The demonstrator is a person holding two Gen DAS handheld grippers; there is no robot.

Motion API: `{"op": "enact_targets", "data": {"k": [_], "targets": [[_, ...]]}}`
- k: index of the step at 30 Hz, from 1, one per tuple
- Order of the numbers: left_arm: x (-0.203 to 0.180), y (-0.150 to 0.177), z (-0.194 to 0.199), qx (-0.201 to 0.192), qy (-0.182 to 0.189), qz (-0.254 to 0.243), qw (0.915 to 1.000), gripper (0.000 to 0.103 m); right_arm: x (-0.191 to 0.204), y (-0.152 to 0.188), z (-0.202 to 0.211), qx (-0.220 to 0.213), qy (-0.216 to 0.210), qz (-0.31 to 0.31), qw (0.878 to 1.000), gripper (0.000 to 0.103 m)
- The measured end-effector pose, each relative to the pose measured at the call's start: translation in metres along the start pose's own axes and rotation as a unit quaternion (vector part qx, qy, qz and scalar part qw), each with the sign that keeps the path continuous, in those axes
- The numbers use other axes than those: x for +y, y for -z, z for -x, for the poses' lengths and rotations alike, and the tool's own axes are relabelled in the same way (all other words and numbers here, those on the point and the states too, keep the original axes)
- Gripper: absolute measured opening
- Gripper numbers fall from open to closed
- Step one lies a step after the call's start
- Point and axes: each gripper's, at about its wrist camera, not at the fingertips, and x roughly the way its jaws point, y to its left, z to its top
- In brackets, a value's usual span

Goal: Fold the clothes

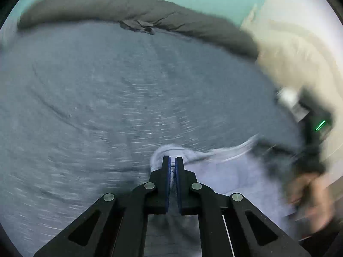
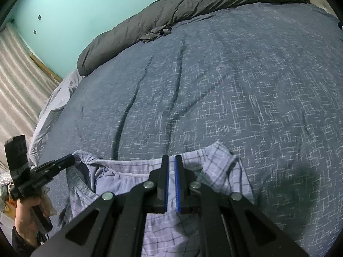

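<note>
1. Across both views spreads a blue-grey patterned bedspread [image 2: 235,85], broad and bare from the near cloth out to its far edge, with a few long creases running away from the cameras.
2. Along that far edge lies a rumpled dark grey duvet [image 2: 171,10], with a turquoise wall [image 2: 75,4] behind it; a small dark crumpled cloth [image 2: 156,33] sits where duvet meets bedspread.
3. At the left edge of the right wrist view, a pale sheet [image 2: 53,98] hangs off the bed beside a grey curtain [image 2: 19,75]; the left wrist view shows neither, only a beige blurred mass on its right.
4. On the near part of the bedspread lies the garment [image 2: 120,177], pale lilac with a thin dark check and a gathered waistband, wrinkled and partly lifted.
5. The left gripper [image 2: 71,159] has its fingers pinched together on the garment's left corner; in its own heavily blurred view [image 1: 172,162] a bunched fold sits between the nearly closed blue pads.
6. The right gripper [image 2: 172,160] stands narrowly parted at the garment's far edge; whether cloth is caught between the pads cannot be told.
7. Only the right wrist view shows the left hand [image 2: 25,218] on the handle.
</note>
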Motion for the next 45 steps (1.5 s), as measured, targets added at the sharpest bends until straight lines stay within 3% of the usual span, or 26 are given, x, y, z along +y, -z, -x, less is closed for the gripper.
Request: {"op": "enact_targets", "data": {"k": [1,3,5,9,14,22,31,42,45], "targets": [[0.005,-0.001,0.000,-0.006,0.030,0.022,0.9993,0.004,0.000,0.000,0.000,0.000,0.000,0.000,1.000,0.004],[0.013,-0.004,-0.002,-0.013,0.036,0.040,0.9985,0.005,0.001,0.000,0.000,-0.001,-0.001,-0.001,1.000,0.004],[0.012,-0.005,0.000,-0.018,0.007,0.031,0.9993,0.005,0.001,0.000,0.000,-0.001,-0.001,-0.002,1.000,0.004],[0.019,-0.004,-0.001,-0.037,-0.004,0.056,0.9977,0.005,-0.001,0.001,0.000,0.000,-0.001,-0.007,1.000,0.004],[0.023,-0.006,-0.006,-0.054,-0.052,0.060,0.9954,0.005,-0.002,-0.001,0.004,-0.005,0.000,-0.009,1.000,0.004],[0.031,-0.016,0.004,-0.085,-0.108,0.072,0.9878,0.005,-0.014,-0.007,0.014,-0.020,0.025,-0.018,0.999,0.005],[0.042,-0.009,-0.024,-0.021,-0.109,0.078,0.9908,0.009,-0.022,-0.009,0.016,-0.024,0.047,-0.031,0.998,0.005],[0.046,0.005,-0.022,-0.006,-0.108,0.084,0.9906,0.009,-0.034,-0.005,0.007,-0.007,0.072,-0.041,0.997,0.006],[0.049,0.007,-0.020,-0.007,-0.110,0.090,0.9898,0.009,-0.039,-0.004,0.009,-0.009,0.058,-0.058,0.997,0.006]]}}
